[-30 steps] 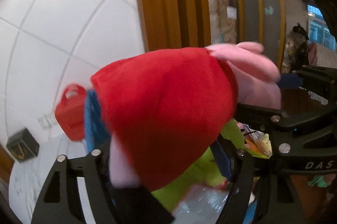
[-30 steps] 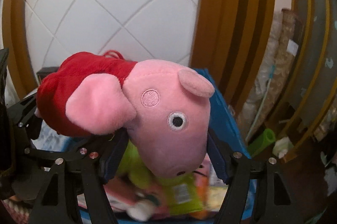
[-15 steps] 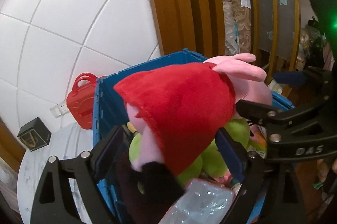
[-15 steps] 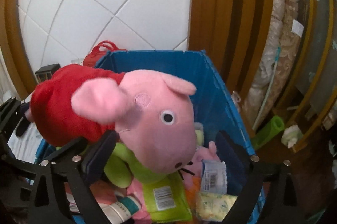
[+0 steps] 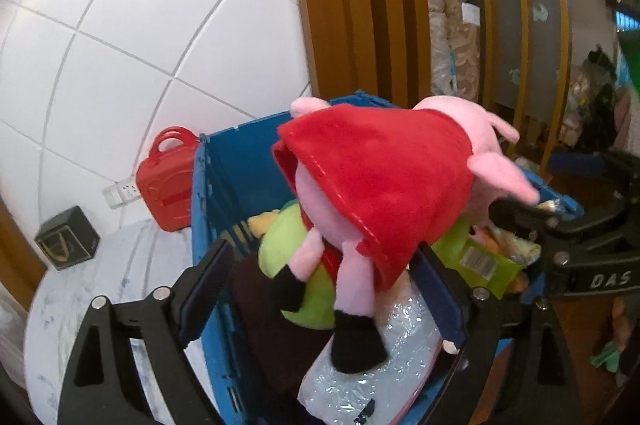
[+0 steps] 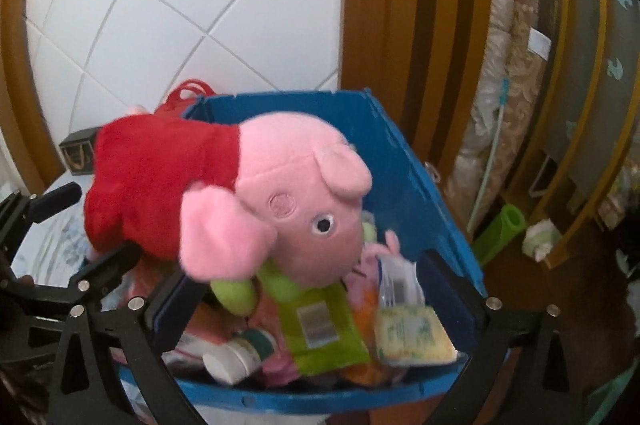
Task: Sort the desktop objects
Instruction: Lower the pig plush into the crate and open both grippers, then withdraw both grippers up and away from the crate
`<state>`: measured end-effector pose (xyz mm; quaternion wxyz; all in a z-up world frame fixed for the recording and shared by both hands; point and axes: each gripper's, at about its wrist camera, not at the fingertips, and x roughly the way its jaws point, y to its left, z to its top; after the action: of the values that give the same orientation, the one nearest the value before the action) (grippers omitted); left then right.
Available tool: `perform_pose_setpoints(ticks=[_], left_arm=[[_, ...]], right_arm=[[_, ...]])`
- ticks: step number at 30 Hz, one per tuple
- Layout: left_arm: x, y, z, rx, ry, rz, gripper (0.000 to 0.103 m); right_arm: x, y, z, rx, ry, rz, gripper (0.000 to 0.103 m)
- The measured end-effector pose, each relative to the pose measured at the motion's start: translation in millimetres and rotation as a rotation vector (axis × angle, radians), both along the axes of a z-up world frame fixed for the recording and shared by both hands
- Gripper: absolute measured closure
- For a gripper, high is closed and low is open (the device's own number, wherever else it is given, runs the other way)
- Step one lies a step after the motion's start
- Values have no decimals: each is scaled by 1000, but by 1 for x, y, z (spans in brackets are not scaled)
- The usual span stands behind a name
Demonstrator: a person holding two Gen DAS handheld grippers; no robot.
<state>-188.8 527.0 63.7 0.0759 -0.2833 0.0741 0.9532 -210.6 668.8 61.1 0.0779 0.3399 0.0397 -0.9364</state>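
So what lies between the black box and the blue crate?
In the left wrist view, a red toy case stands between the black box and the blue crate.

A white marbled counter [image 5: 92, 289] carries a blue crate [image 5: 208, 209], a red toy case [image 5: 168, 181] touching the crate's far side, and a small dark box [image 5: 66, 243] toward the counter's far edge.

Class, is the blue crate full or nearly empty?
Full. The blue crate is heaped with packets, a bottle and soft toys, and the pink pig plush lies on top, above its rim.
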Motion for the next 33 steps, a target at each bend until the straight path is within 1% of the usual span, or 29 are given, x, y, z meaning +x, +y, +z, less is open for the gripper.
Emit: perform_pose_setpoints(ticks=[6,13,16,20,21,23,28,31,33], left_arm=[[9,0,4,9,-1,4,13],[28,4,14,34,22,10,13],[38,10,17,17,45,39,13],[52,12,16,21,56,92,13],[57,12,15,15,59,107,13],[70,11,13,20,60,104,13],[105,-1,14,75,44,90,13],[125,-9,14,53,31,90,13],[142,-17,15,64,37,94,13]], right_arm=[[10,8,-11,19,-30,-29,0],[24,19,-8,13,-19,-33,0],[28,18,-7,13,-14,-15,0],[40,14,-5,45,10,0,0],[45,13,-5,56,18,-4,0],[58,11,-3,60,33,-5,0],[97,9,2,33,58,-17,0],[117,5,5,18,55,-27,0],[134,-2,7,14,57,-24,0]])
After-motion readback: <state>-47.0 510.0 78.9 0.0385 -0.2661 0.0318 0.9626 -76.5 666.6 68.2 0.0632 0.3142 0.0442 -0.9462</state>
